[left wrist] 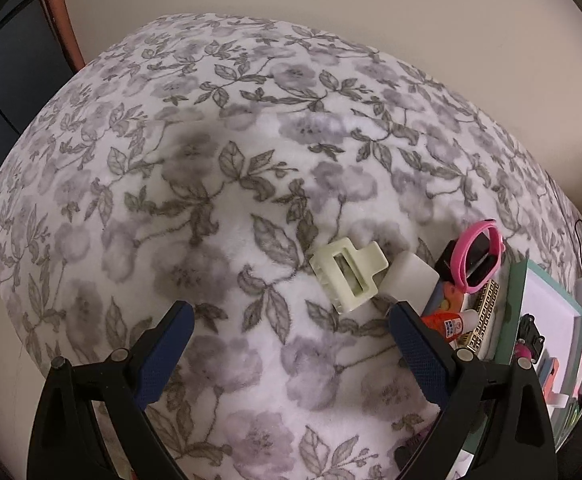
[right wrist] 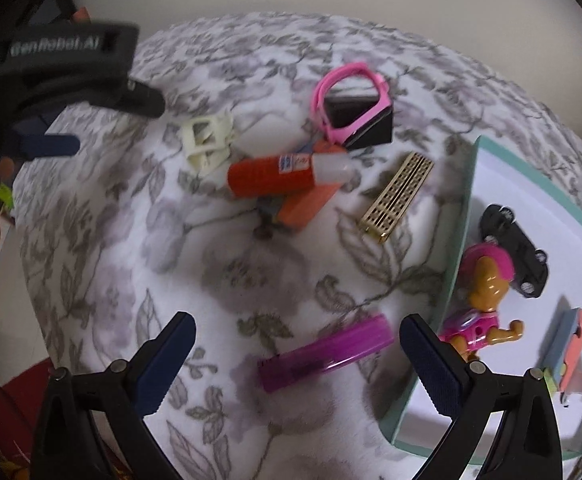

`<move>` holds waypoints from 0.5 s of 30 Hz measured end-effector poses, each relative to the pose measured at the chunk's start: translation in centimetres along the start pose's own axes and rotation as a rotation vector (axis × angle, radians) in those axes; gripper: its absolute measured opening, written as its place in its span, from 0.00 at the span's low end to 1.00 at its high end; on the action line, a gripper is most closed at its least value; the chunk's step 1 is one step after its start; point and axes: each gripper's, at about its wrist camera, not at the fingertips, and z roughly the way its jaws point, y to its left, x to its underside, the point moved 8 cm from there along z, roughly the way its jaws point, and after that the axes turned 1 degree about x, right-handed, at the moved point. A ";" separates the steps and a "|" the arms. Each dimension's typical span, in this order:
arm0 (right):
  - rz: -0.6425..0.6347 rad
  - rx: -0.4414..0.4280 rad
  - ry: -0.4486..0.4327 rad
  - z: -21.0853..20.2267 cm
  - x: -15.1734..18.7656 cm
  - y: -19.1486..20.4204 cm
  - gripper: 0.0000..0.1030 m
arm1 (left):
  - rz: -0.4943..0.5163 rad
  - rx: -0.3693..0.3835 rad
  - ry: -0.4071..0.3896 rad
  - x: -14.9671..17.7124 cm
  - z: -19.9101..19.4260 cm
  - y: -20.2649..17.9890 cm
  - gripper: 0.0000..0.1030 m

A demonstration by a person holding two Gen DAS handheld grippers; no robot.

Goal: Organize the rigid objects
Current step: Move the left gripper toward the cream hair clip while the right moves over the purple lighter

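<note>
Both your grippers, left (left wrist: pixel 291 332) and right (right wrist: pixel 297 344), hung spread and empty. The purple tube (right wrist: pixel 325 354) lay on the blanket (right wrist: pixel 131 280), beside the tray's (right wrist: pixel 457 240) near-left edge; next, I'd judge, came closing on it.

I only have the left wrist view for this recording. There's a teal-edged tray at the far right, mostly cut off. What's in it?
Observer: In the right wrist view, the teal-edged tray holds a black toy car and a pink-haired toy figure.
Operator: Anything loose on the floral blanket that I can't see?
Observer: Yes, a translucent purple plastic case lies on the floral blanket, between the right gripper fingers' line of sight.
Operator: Is the right gripper holding it?
Observer: No. Its jaws are spread wide and empty, and the case lies beyond the fingertips.
</note>
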 end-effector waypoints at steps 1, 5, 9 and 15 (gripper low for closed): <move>0.002 0.002 0.011 0.2 0.3 -0.1 0.97 | 0.001 0.001 -0.002 0.0 -0.1 0.0 0.95; -0.028 0.026 0.026 0.6 0.7 -0.6 0.90 | -0.006 0.006 -0.003 -0.1 -0.2 0.0 0.95; -0.109 0.052 0.038 0.7 1.4 -0.1 0.89 | -0.006 0.010 -0.006 -0.1 -0.3 -0.1 0.95; -0.222 0.099 0.045 0.9 2.3 0.4 0.78 | -0.007 0.013 -0.010 -0.1 -0.5 -0.2 0.95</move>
